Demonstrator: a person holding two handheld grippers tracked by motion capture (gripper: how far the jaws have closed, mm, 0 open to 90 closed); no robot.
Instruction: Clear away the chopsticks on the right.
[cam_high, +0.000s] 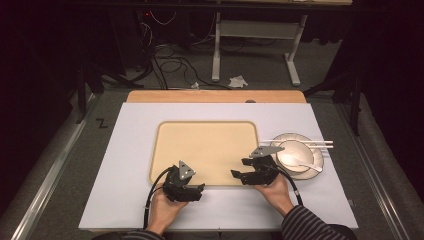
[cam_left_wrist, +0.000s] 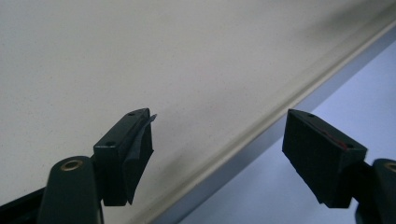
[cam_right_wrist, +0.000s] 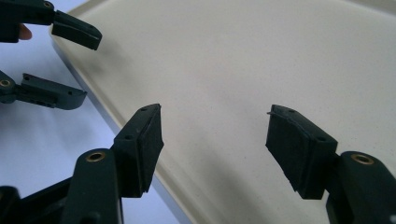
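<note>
A beige tray (cam_high: 205, 150) with nothing on it lies in the middle of a white mat (cam_high: 130, 165). My left gripper (cam_high: 199, 189) sits at the tray's near edge, held by a hand, jaws open and pointing right. In its own view the left gripper (cam_left_wrist: 219, 116) straddles the tray rim (cam_left_wrist: 261, 126) with nothing between the jaws. My right gripper (cam_high: 238, 167) hovers over the tray's near right corner, jaws open and pointing left. Its own view shows the right gripper (cam_right_wrist: 215, 109) wide open above the tray (cam_right_wrist: 261, 56), with the left gripper (cam_right_wrist: 91, 67) farther off.
To the right of the tray stands a white plate (cam_high: 317, 150) holding a bowl (cam_high: 295, 151) and a white spoon (cam_high: 306, 165). Chopsticks (cam_high: 300, 143) lie across the plate's far side. A wooden table edge (cam_high: 215, 96) runs behind the mat.
</note>
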